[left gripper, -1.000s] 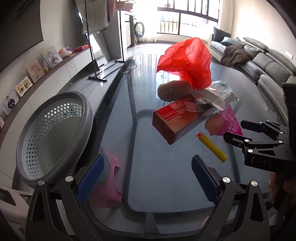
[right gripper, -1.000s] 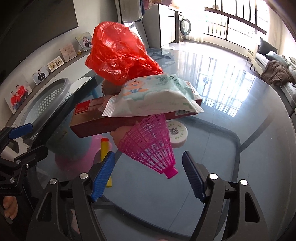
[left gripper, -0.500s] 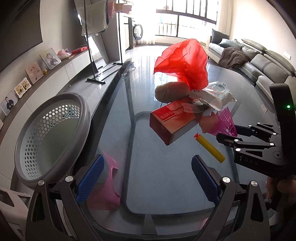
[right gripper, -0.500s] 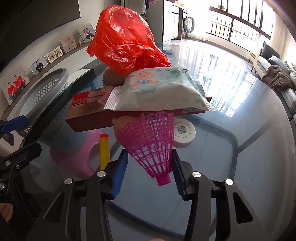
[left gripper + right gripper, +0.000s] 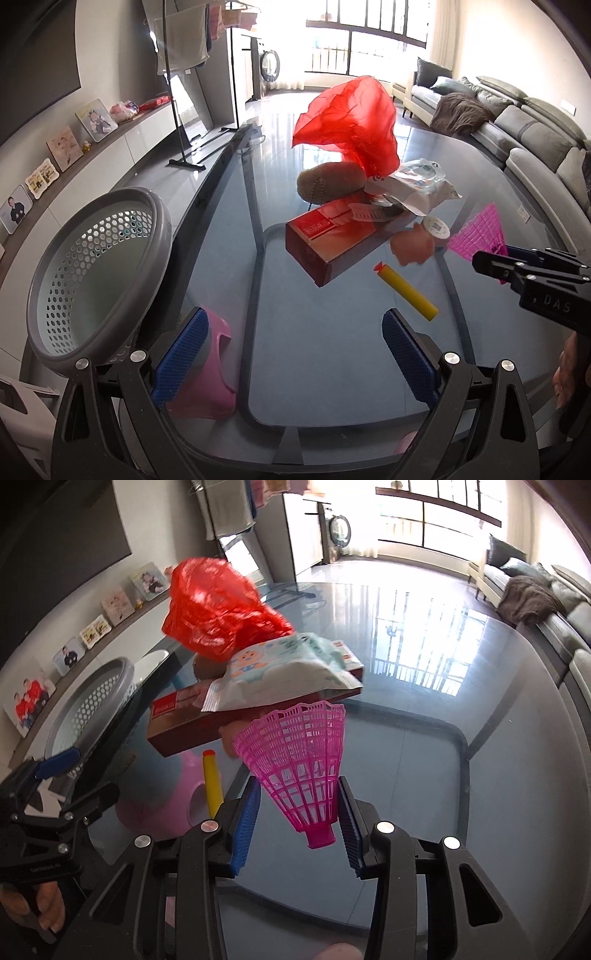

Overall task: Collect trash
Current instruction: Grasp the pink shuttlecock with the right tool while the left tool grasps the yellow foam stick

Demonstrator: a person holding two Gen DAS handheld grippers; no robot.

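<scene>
"DAS" is printed on the right hand-held gripper (image 5: 491, 258).
</scene>
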